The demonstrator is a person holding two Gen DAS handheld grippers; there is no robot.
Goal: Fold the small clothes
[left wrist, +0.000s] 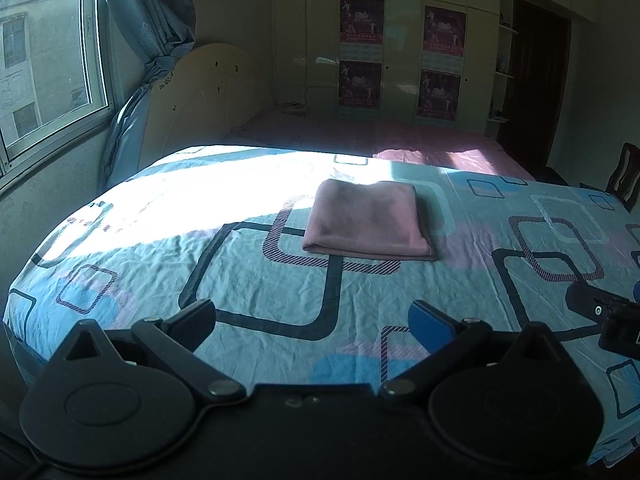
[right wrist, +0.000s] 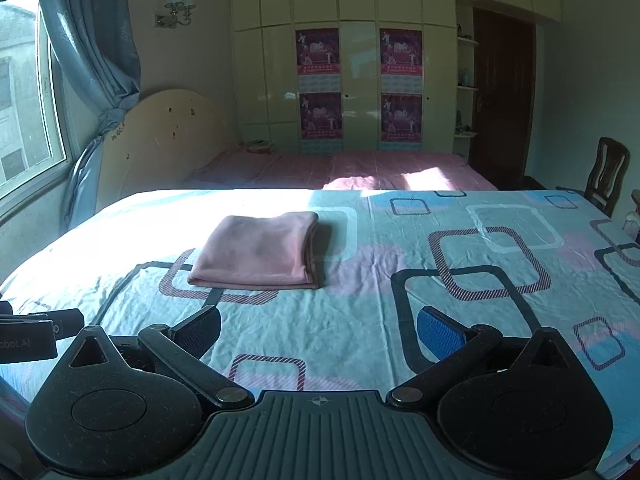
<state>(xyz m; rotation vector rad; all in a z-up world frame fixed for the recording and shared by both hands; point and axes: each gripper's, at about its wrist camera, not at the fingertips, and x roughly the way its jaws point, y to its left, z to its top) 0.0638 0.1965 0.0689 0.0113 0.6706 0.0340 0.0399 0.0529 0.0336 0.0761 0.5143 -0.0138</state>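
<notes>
Pink cloth (left wrist: 370,220) lay folded into a compact rectangle on the patterned sheet (left wrist: 240,280) of the near bed, and every other place is given from it. Largest of all, that sheet spread out on every side of the cloth, flat enough to serve as a work surface, with a bright patch of sun falling just behind and to the window side of the cloth, so its far edge was washed out. Beyond the cloth stood a second bed with a pink cover (right wrist: 360,168), and past that a wall of pale cupboards (right wrist: 360,60) carrying four posters; a wooden chair (right wrist: 606,172) sat well off to the right of the cloth. The cloth itself looked finished: layered edges stacked on its right side in the right wrist view, a rounded fold toward the cameras, nothing trailing. That neatness, I judged, was why both tools hung back. The left gripper (left wrist: 312,324) hovered on the near side of the cloth, well apart from it, fingers spread wide and holding nothing. The right gripper (right wrist: 320,330) hovered likewise on the near side, a little to the cloth's right, its fingers equally wide and empty. Each tool's tip showed at the edge of the other's view, so they sat side by side, probably withdrawn to leave the fold undisturbed.
</notes>
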